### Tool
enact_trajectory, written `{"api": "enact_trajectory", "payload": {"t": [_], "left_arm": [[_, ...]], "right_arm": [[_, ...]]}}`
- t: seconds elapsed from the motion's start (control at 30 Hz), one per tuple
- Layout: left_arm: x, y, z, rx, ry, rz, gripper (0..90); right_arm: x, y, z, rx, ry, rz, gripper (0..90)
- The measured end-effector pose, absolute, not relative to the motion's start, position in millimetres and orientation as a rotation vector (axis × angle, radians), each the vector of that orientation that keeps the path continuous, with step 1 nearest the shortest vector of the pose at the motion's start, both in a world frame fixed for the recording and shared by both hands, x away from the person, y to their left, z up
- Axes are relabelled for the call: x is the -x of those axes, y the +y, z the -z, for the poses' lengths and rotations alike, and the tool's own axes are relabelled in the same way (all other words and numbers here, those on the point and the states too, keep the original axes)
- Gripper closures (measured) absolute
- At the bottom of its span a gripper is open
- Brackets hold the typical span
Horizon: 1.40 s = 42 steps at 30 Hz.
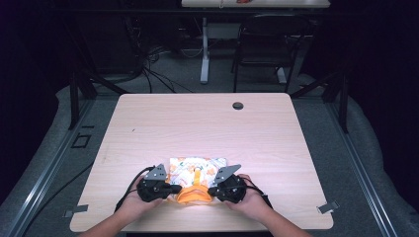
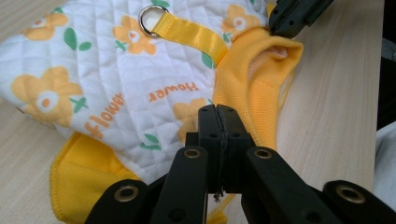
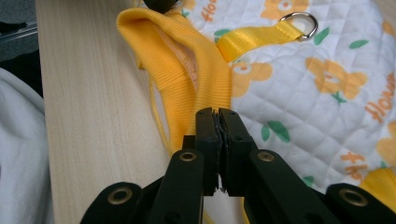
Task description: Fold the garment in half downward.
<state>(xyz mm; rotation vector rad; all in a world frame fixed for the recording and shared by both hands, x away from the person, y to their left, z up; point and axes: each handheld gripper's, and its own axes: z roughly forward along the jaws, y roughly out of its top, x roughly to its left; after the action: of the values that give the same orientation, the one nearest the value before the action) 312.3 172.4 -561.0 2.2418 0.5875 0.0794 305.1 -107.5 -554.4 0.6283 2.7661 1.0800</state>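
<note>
A small white quilted garment with orange flowers lies flat near the table's front edge. It has a yellow strap with a metal ring and a yellow ribbed collar that stands open toward me. My left gripper meets the collar from the left with its jaws pressed together on the fabric. From the right, my right gripper is likewise shut on the collar's other side. Each gripper's tip shows at the top edge of the other's view.
The light wooden table has a round cable hole at its far middle. Beyond the table stand a dark chair and another desk's white leg. Metal rails run along the floor on both sides.
</note>
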Motion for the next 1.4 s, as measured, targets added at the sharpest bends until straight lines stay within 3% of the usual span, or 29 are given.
{"api": "enact_trajectory", "payload": {"t": [0.7,1.4], "left_arm": [[-313,172,572,-2.245,0.609,-0.075,89.2],[-344,169,576,-2.188,0.713,-0.106,89.2]], "right_arm": [[-306,-106,563,-0.644,2.785,-1.072,87.4],[-329,-108,564,-0.749,2.745,-1.088,88.5]]}}
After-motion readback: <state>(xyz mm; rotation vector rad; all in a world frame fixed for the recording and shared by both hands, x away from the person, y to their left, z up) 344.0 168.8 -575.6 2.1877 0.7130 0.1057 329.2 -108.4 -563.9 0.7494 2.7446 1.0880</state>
